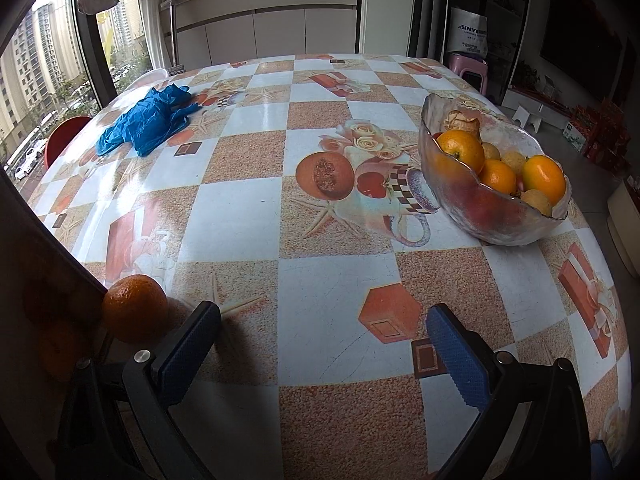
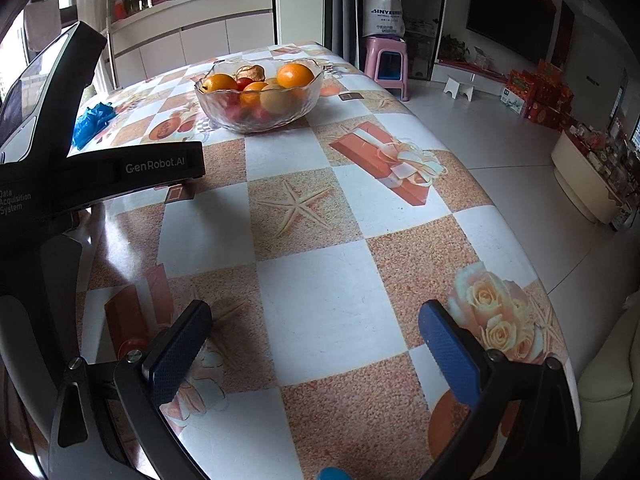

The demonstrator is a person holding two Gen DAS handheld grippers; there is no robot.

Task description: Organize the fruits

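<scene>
A glass bowl (image 1: 496,216) (image 2: 224,114) full of oranges and other fruit stands on the patterned table, at the right in the left wrist view and far centre in the right wrist view. One loose orange (image 1: 134,307) lies on the table just left of my left gripper's left finger. My left gripper (image 1: 324,354) is open over the table with nothing between its fingers. My right gripper (image 2: 316,354) is open too, low over the near part of the table. The left gripper's body (image 2: 60,184) fills the left side of the right wrist view.
Blue gloves (image 1: 150,120) (image 2: 90,120) lie crumpled at the far left of the table. A dark panel (image 1: 44,264) blocks the left edge beside the loose orange. A red chair (image 1: 64,136) and a pink stool (image 2: 386,66) stand beyond the table edges.
</scene>
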